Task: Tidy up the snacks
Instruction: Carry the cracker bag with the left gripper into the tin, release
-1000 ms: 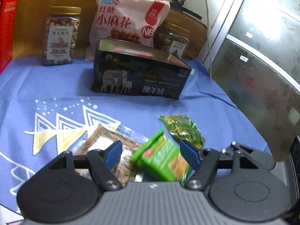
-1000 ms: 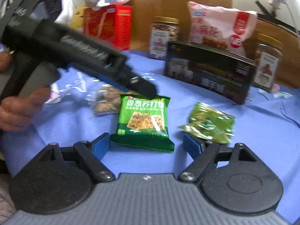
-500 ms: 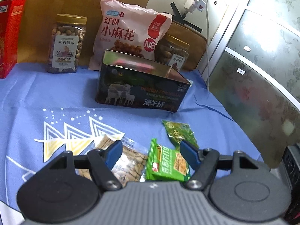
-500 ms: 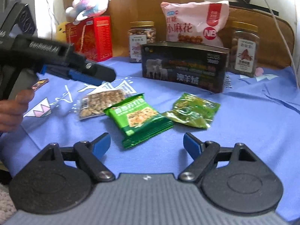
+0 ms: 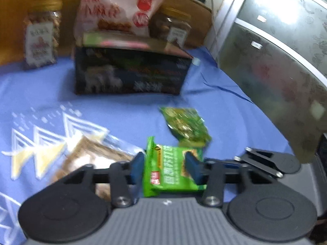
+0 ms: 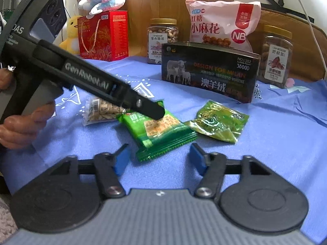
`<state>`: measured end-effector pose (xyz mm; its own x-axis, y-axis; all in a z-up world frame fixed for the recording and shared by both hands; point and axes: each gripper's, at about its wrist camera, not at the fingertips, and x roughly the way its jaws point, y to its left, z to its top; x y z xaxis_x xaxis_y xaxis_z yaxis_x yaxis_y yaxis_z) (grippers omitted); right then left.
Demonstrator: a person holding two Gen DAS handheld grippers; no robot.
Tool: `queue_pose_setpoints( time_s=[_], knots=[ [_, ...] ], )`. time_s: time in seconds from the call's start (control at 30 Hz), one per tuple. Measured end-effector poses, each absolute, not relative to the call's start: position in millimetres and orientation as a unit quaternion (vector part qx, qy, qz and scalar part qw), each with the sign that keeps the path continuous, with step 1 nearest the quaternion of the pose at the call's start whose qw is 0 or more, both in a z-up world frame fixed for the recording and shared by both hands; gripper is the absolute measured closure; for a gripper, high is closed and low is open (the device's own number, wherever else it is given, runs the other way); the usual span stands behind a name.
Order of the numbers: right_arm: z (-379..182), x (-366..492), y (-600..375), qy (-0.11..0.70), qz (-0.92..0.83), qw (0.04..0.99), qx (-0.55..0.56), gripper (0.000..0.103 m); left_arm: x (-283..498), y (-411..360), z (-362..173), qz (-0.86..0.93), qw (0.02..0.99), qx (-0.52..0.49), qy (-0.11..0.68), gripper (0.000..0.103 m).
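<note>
A green cracker packet point(image 5: 173, 169) sits between the fingers of my left gripper point(image 5: 165, 168), which is shut on its sides, bending it slightly. In the right wrist view the left gripper's tip point(image 6: 153, 110) rests on the same packet point(image 6: 161, 130) on the blue cloth. A crinkled green snack pouch point(image 5: 185, 125) point(image 6: 219, 121) lies to its right, a clear nut packet point(image 5: 90, 157) point(image 6: 100, 112) to its left. My right gripper point(image 6: 158, 159) is open and empty, just in front of the cracker packet.
An open dark tin box point(image 6: 208, 71) point(image 5: 130, 71) stands behind the packets. Behind it are two nut jars point(image 6: 162, 37) point(image 6: 276, 55), a pink snack bag point(image 6: 221, 26), a red gift box point(image 6: 104, 34) and plush toys. The cloth's right edge drops off beside a glass cabinet point(image 5: 286, 51).
My left gripper has moved down onto the green cracker packet and closed its fingers on it. The right gripper has drawn slightly nearer and stays open.
</note>
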<state>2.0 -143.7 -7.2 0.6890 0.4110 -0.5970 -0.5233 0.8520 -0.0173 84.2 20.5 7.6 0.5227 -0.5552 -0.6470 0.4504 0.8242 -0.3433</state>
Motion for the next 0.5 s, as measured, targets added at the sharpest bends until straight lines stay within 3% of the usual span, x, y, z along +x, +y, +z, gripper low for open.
queue_pose_setpoints(
  time_s=[0.1, 0.5],
  knots=[
    [-6.7, 3.8, -142.9, 0.295, 0.256, 0.916, -0.096, 0.058, 77.8, 18.8, 12.3, -0.282, 0.879, -0.052, 0.381, 0.065],
    [49.1, 49.6, -139.0, 0.174, 0.258, 0.944, -0.109, 0.059, 126.2, 17.2, 89.7, -0.251, 0.925, -0.052, 0.282, 0.062]
  ],
)
